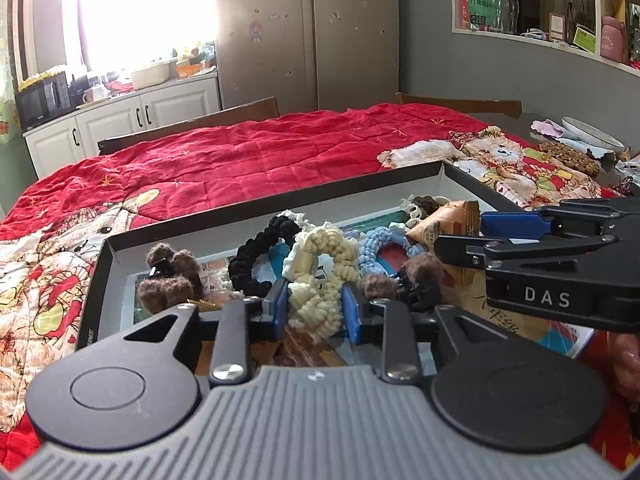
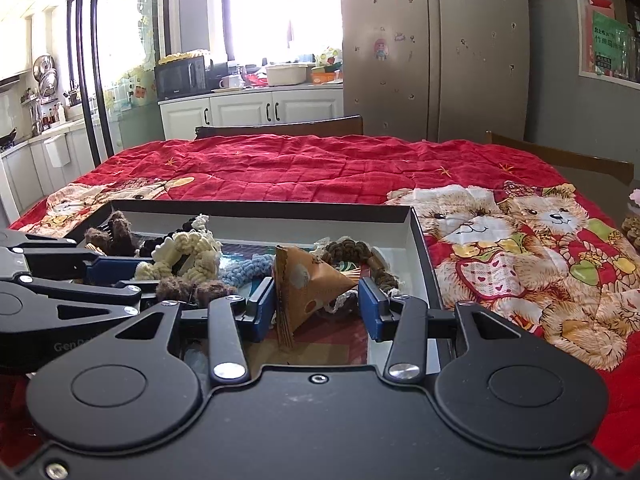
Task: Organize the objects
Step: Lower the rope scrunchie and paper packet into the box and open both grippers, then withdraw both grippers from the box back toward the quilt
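Your left gripper sits low over the shallow black-rimmed cardboard tray, near its front edge, and its blue pads flank the cream knotted-cord ring. The pads lie right against the cord on both sides, but you cannot tell from here whether they press it, so treat those jaws as part open with the ring between them.

Your right gripper is toward the tray's right edge. One blue pad touches the flat side of the tan pyramid-shaped paper snack packet; the other stands just clear of the packet's pointed tip. The jaws are part open around the packet, not squeezing it.

Inside the tray, a black knotted-cord ring lies just left of the cream one and a light blue knotted-cord ring just right. A fuzzy brown hair claw rests in the front left corner. A dark brown cord piece lies behind the packet near the back wall. The tray rests on a red quilted cover printed with teddy bears.
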Demonstrator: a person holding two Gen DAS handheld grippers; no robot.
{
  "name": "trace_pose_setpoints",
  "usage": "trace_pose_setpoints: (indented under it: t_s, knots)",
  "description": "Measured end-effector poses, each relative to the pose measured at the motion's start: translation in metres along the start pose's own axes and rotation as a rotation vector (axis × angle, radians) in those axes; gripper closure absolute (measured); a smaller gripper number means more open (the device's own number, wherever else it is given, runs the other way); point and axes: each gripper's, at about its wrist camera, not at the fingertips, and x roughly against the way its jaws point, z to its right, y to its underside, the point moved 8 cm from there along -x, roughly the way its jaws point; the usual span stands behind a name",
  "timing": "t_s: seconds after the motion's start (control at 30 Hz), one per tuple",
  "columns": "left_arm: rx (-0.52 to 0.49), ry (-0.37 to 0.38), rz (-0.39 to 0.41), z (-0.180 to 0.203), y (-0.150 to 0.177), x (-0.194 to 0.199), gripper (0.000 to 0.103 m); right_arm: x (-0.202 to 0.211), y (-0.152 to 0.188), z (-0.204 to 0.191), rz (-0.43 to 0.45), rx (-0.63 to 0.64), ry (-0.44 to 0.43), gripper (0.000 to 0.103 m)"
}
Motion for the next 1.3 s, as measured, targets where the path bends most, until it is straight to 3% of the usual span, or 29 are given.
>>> trace_pose_setpoints:
  t_s: [0.43, 0.9, 1.3]
  knots:
    - [0.010, -0.010, 0.018, -0.002, -0.001, 0.004, 0.047, -0.001, 0.001, 0.000, -0.006, 0.003, 0.000, 0.058]
    - [0.008, -0.018, 0.040, -0.003, -0.002, 0.010, 0.040, 0.005, -0.002, 0.000, 0.020, 0.015, 0.005, 0.040]
    - [-0.014, -0.036, 0.066, 0.000, -0.006, 0.017, 0.036, 0.014, -0.008, 0.000, 0.066, 0.017, 0.011, 0.035]
